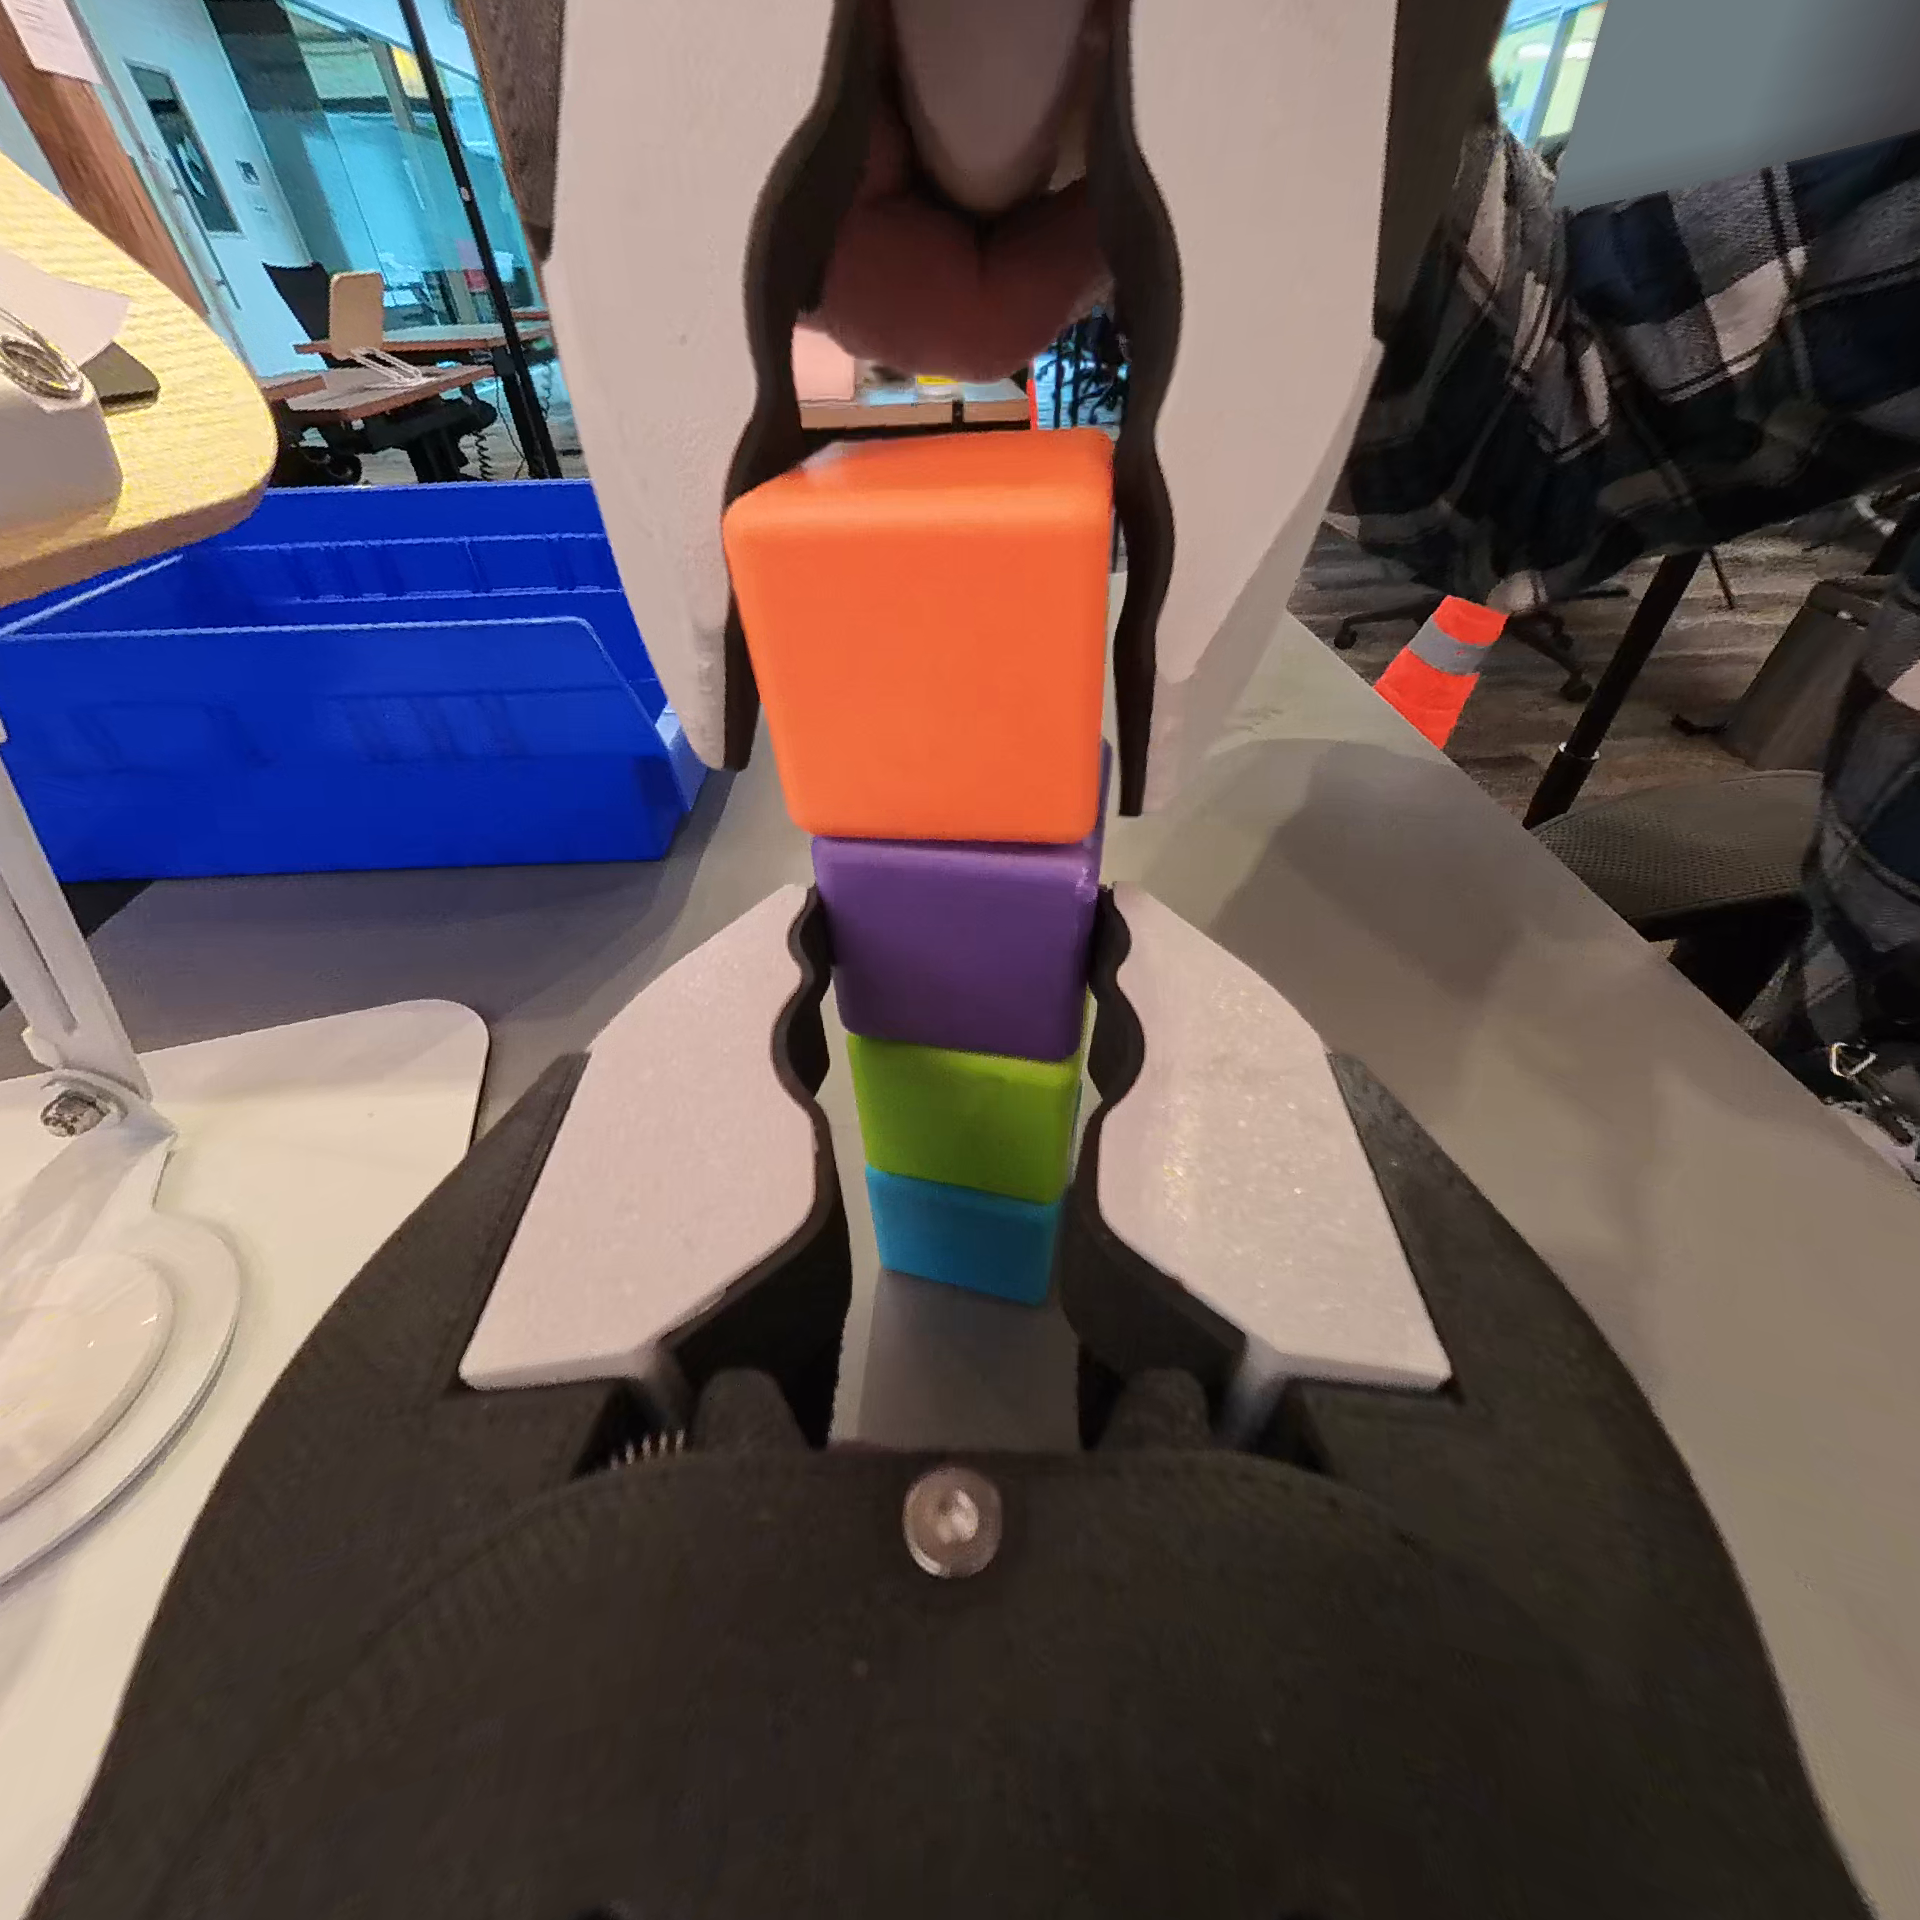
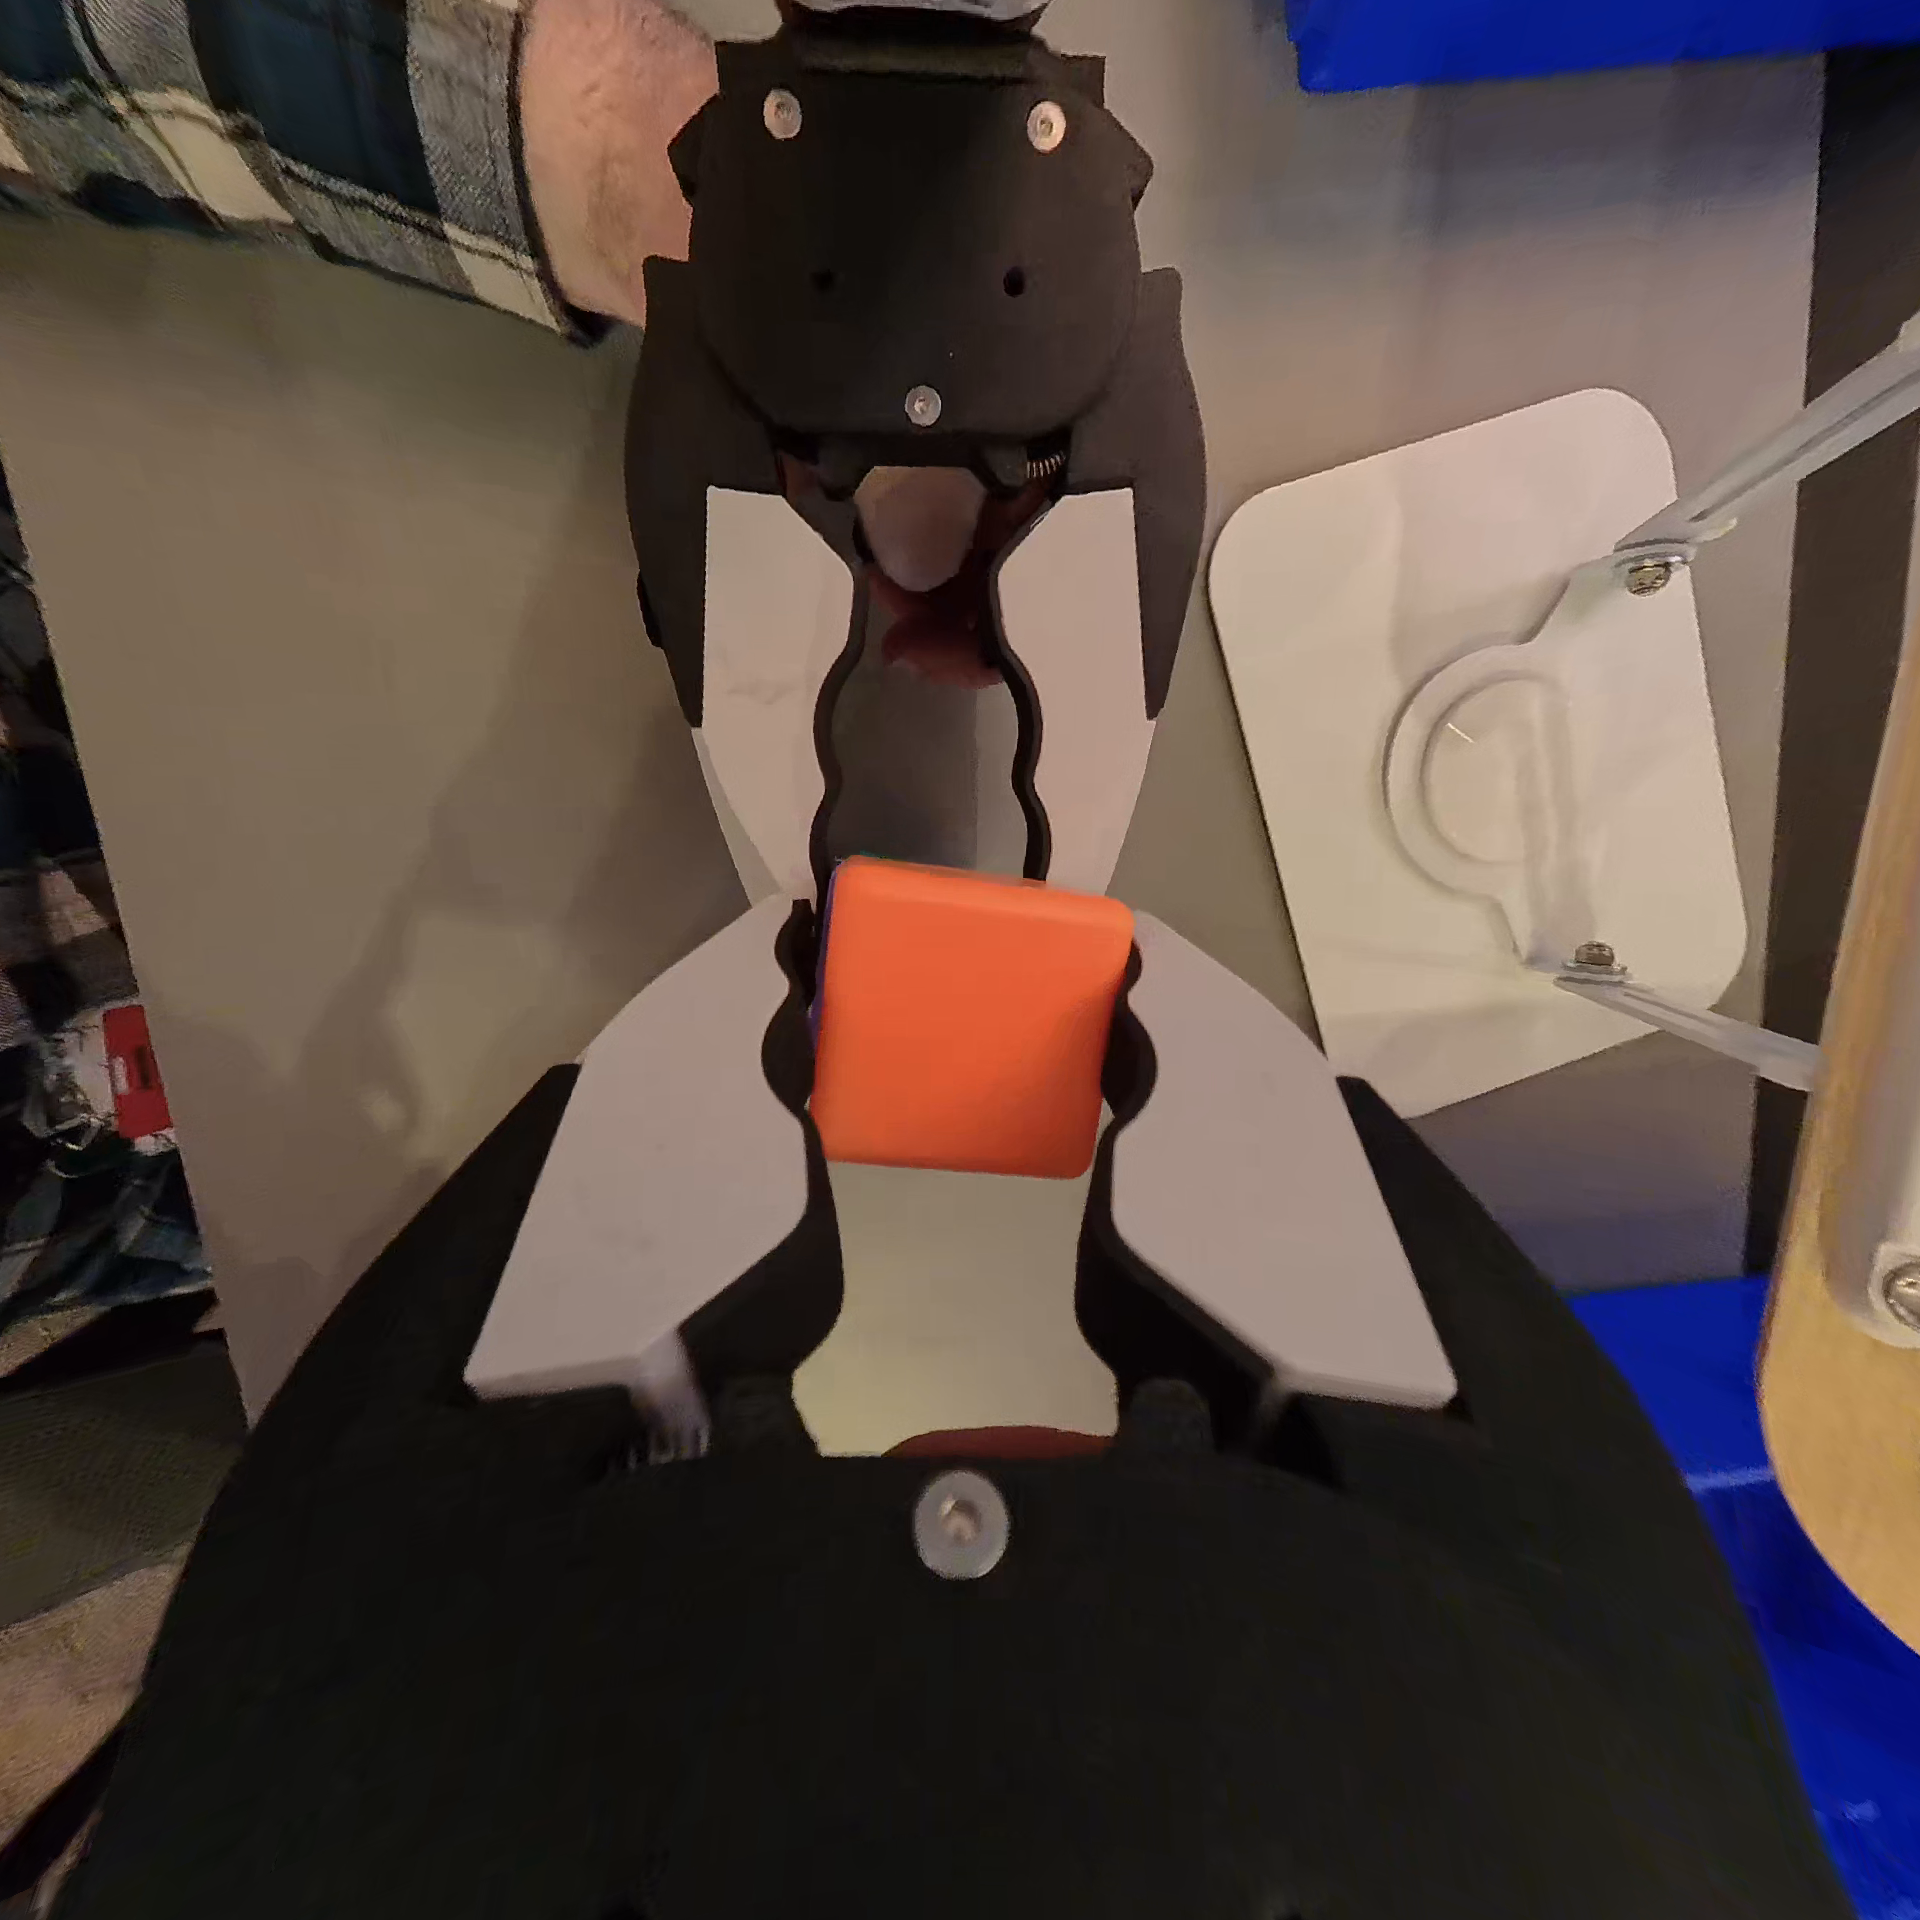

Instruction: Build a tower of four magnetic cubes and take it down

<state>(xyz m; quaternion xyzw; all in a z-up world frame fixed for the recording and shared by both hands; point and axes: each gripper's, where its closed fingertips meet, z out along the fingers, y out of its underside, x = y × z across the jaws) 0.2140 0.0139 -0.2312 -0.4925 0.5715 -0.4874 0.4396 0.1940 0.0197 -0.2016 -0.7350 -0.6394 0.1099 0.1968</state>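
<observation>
A tower of cubes stands on the pale table (image 1: 1382, 935): orange cube (image 1: 920, 634) on top, then purple cube (image 1: 961, 945), green cube (image 1: 961, 1107) and blue cube (image 1: 961, 1236) at the bottom. My left gripper (image 1: 961, 920) comes in level and is shut on the purple cube. My right gripper (image 1: 935, 774) comes down from above and is shut on the orange cube (image 2: 966, 1029), seen from the top in the right wrist view (image 2: 961, 940). The left gripper (image 2: 930, 847) shows beyond it there. The lower cubes are hidden in that view.
A blue bin (image 1: 343, 675) stands at the back left. A white stand base (image 1: 260, 1091) (image 2: 1475, 748) with a wooden board (image 1: 114, 416) sits to the left. The table edge runs on the right, with an orange cone (image 1: 1439, 665), a chair (image 1: 1704, 842) and a plaid sleeve (image 1: 1662, 312) beyond. Only a small space, under 4 cm, lies between the two pairs of fingers.
</observation>
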